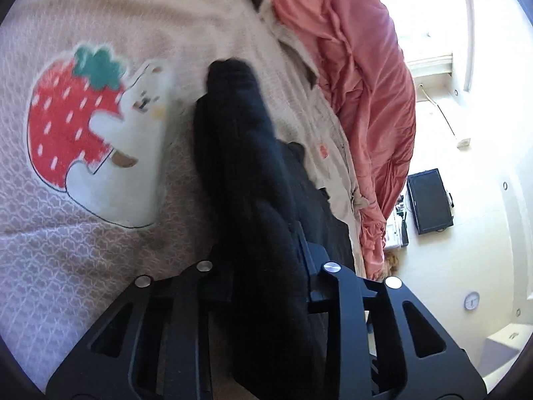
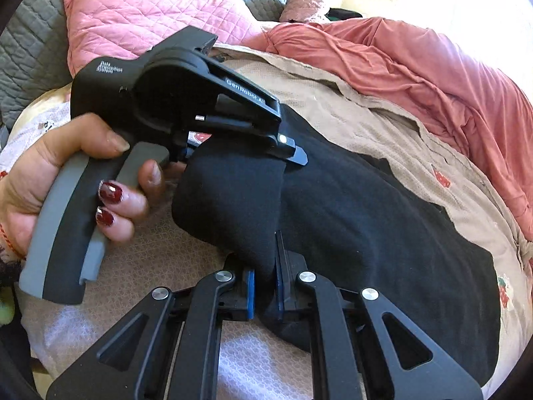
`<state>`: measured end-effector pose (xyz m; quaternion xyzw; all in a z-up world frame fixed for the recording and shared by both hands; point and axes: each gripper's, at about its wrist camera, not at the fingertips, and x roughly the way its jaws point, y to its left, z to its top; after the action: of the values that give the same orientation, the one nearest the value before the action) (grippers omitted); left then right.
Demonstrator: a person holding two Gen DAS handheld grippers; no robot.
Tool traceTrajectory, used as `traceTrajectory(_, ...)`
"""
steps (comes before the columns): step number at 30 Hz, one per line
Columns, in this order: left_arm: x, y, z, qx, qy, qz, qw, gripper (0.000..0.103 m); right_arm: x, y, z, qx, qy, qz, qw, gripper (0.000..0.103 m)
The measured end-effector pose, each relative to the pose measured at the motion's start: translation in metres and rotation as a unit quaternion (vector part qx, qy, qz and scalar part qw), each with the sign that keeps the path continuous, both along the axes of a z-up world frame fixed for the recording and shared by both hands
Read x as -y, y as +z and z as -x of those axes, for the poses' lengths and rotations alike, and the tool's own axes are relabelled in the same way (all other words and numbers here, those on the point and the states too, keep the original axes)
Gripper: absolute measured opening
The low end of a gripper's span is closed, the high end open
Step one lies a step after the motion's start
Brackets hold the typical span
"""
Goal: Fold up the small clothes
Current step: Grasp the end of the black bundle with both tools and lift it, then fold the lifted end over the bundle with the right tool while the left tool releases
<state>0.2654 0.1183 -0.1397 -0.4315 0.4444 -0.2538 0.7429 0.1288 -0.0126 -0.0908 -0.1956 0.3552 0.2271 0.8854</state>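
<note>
A black garment [image 2: 366, 220] lies spread on a beige bed cover, with one edge lifted into a fold. My right gripper [image 2: 265, 276] is shut on that lifted black edge, the cloth pinched between its blue pads. My left gripper [image 2: 293, 156] shows in the right wrist view, held in a hand, and is shut on the same raised fold a little farther along. In the left wrist view the black garment [image 1: 253, 173] hangs bunched between my left gripper's fingers [image 1: 269, 266] and hides the fingertips.
The beige cover carries a strawberry and bear print [image 1: 93, 126]. A rumpled salmon duvet [image 2: 416, 76] lies along the far side. A pink quilted pillow [image 2: 143, 20] sits at the headboard. A dark monitor [image 1: 429, 200] stands in the room beyond the bed.
</note>
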Motion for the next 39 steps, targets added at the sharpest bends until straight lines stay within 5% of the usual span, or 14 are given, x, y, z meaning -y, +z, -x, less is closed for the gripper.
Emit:
traceTrajectory(8,0.044,0.057,0.013,0.042,-0.01,-0.066,0.9969,0.017,0.042,0.03,0.013,0.019,-0.031,-0.035,0.999,0.008)
traceTrajectory(16,0.152,0.112,0.002,0.065,-0.068,-0.136,0.9862,0.017,0.126,0.063,0.018,0.03,-0.116,-0.117,0.986,0.008)
traceTrajectory(26,0.271,0.114,-0.01,0.053,-0.133,-0.215,0.9659,0.017,0.213,0.067,0.031,0.024,-0.208,-0.163,0.964,0.008)
traceTrajectory(28,0.285,0.111,-0.014,0.049,-0.144,-0.225,0.9624,0.018,0.229,0.064,0.031,0.013,-0.23,-0.177,0.957,0.008)
traceTrajectory(31,0.302,0.106,-0.017,0.032,-0.172,-0.226,0.9583,0.034,0.247,0.055,0.029,-0.017,-0.26,-0.209,0.943,0.008)
traceTrajectory(32,0.301,0.106,-0.017,0.031,-0.174,-0.221,0.959,0.045,0.25,0.051,0.028,-0.025,-0.268,-0.213,0.939,0.008)
traceTrajectory(34,0.293,0.11,-0.014,0.035,-0.169,-0.205,0.9634,0.05,0.259,0.044,0.027,-0.045,-0.288,-0.226,0.929,0.008)
traceTrajectory(39,0.264,0.111,0.003,0.048,-0.14,-0.253,0.9562,0.05,0.296,0.021,0.027,-0.116,-0.369,-0.286,0.876,0.022)
